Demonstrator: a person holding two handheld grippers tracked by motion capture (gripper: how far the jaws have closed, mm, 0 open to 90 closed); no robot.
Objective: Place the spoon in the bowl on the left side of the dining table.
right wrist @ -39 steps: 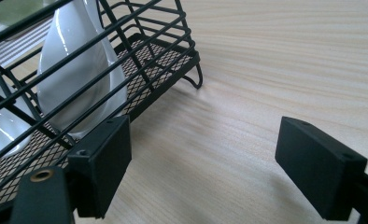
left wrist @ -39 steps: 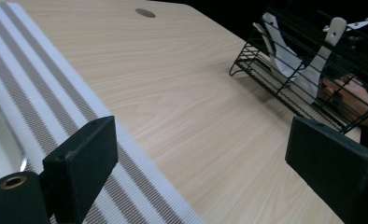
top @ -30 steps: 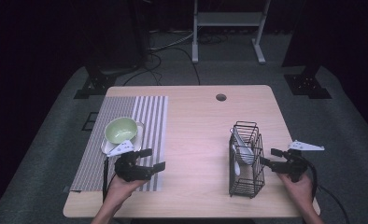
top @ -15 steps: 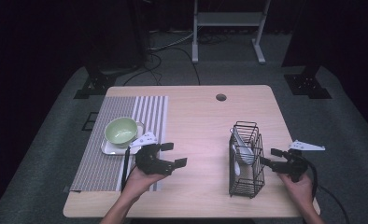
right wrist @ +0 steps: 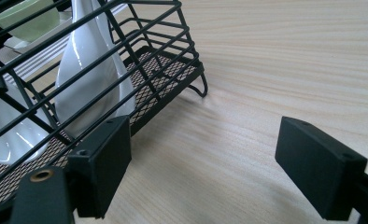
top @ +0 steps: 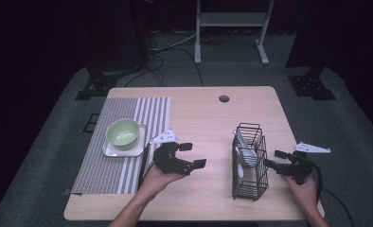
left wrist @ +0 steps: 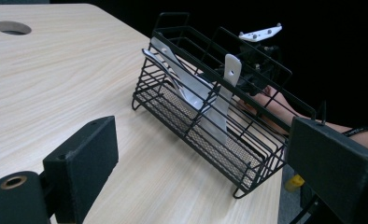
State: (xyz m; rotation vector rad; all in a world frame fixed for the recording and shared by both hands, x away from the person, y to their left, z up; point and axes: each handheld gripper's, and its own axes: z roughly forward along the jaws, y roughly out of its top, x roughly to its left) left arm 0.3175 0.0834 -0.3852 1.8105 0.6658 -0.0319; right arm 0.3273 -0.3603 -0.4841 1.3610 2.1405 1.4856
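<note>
Bare table (top: 208,123) separates left claw (top: 194,155) from basket (top: 249,163).

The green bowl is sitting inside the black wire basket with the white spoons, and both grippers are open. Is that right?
Not quite. The green bowl sits on a white plate on the striped placemat, far from the black wire basket, as the high view shows. The white spoons are in the basket, and the left gripper and right gripper are both open.

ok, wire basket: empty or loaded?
Loaded. The black wire basket stands upright on the table with white spoons leaning inside; the left gripper view shows a white handle poking up.
</note>
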